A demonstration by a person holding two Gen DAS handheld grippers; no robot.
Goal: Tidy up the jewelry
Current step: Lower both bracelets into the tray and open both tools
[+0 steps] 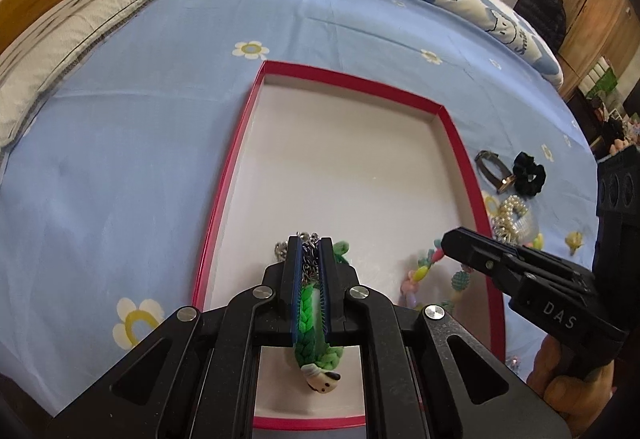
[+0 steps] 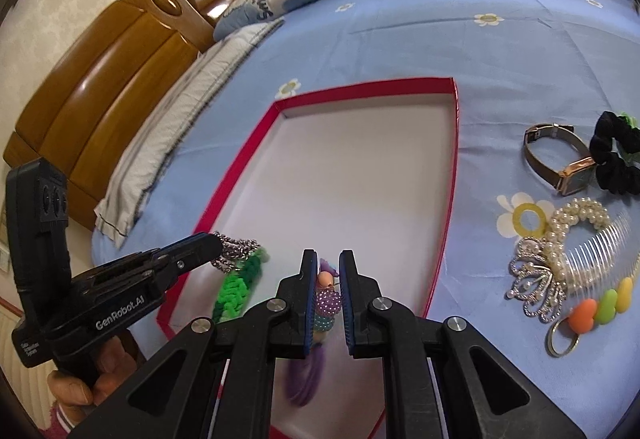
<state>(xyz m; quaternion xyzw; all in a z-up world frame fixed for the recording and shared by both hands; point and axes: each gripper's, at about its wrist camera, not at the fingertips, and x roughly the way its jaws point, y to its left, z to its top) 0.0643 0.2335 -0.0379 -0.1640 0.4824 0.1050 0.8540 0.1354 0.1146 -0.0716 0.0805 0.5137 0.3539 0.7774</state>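
My left gripper (image 1: 309, 239) is shut on a green braided bracelet (image 1: 308, 303) tangled with a silver chain (image 1: 310, 255). A small white charm hangs under the jaws. It hovers over the near end of a red-rimmed tray (image 1: 352, 79) with a bare white floor. In the right wrist view, my right gripper (image 2: 327, 255) is shut on a pastel bead bracelet (image 2: 328, 303) with a purple tassel, also over the tray's (image 2: 360, 89) near end. The left gripper (image 2: 214, 239) shows at the left with the chain and green braid (image 2: 236, 287). The right gripper (image 1: 446, 243) appears in the left wrist view.
On the blue flowered sheet right of the tray lie a watch (image 2: 560, 159), a black scrunchie (image 2: 616, 159), a pearl bracelet (image 2: 576, 223), a rhinestone hair comb (image 2: 536, 287) and a keyring with coloured beans (image 2: 600, 307). A quilt and wooden headboard lie beyond.
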